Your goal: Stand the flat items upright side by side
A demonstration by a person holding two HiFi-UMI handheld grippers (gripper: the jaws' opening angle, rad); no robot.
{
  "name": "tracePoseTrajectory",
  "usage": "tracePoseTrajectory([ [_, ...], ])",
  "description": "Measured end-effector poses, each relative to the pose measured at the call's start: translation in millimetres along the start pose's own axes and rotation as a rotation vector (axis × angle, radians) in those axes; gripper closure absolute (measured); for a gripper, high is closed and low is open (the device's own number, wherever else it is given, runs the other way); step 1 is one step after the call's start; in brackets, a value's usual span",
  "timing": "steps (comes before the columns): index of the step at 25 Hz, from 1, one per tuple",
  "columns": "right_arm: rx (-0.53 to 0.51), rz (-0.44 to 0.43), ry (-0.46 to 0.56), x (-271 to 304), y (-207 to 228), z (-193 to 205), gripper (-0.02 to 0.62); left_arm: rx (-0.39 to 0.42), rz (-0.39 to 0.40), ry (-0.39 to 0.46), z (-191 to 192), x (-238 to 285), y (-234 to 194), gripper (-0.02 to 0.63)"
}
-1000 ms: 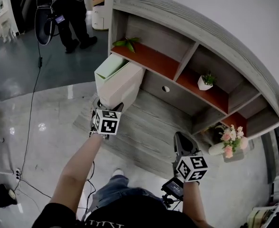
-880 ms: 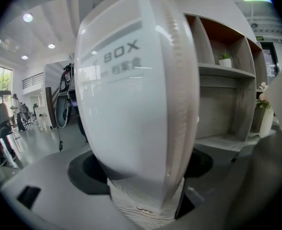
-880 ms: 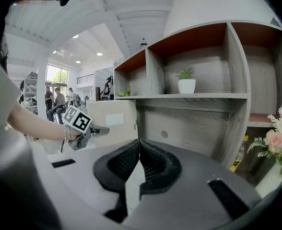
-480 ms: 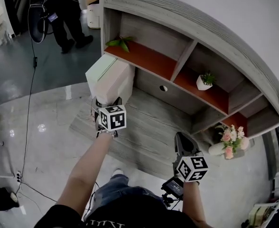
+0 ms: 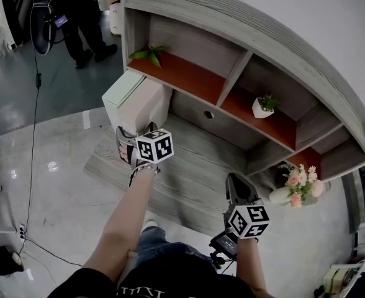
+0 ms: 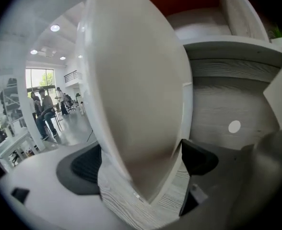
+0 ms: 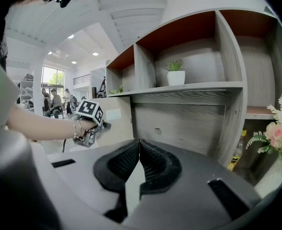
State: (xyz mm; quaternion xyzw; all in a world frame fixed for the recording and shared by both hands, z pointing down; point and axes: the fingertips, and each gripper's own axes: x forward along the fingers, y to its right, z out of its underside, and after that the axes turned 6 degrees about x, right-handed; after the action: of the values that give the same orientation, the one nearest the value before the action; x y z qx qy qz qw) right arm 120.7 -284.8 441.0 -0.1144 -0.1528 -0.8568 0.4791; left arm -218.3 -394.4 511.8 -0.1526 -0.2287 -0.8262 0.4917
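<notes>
The left gripper point(image 6: 140, 161) jaws, just opening, stand wide around the upright white flat item point(image 6: 136, 90); the right gripper point(image 7: 139, 157) jaws are together, empty.

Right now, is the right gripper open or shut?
Shut. The right gripper has its jaws touching at the tips, with nothing between them.

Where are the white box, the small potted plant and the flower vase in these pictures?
white box point(image 5: 135, 102): head view, on its broad front face.
potted plant point(image 5: 261, 109): head view, on its white pot.
flower vase point(image 5: 280, 195): head view, on the vase's white body.
</notes>
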Motion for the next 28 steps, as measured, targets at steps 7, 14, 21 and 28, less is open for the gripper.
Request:
tracePoseTrajectory([
  [7, 0.012, 0.030, 0.003, -10, 14, 5, 0.580, -0.046, -0.113, -0.025, -4, 12, 3, 0.063],
  [14, -0.001, 0.039, 0.033, -21, 22, -2, 0.580, 0.000, -0.060, -0.041, 1, 4, 8, 0.061],
  [21, -0.058, 0.006, 0.053, -34, 17, -17, 0.580, 0.036, -0.008, 0.006, 4, -25, -2, 0.061],
  [28, -0.041, -0.007, 0.078, -51, 8, -22, 0.580, 0.054, 0.110, 0.009, 10, -62, -7, 0.206],
])
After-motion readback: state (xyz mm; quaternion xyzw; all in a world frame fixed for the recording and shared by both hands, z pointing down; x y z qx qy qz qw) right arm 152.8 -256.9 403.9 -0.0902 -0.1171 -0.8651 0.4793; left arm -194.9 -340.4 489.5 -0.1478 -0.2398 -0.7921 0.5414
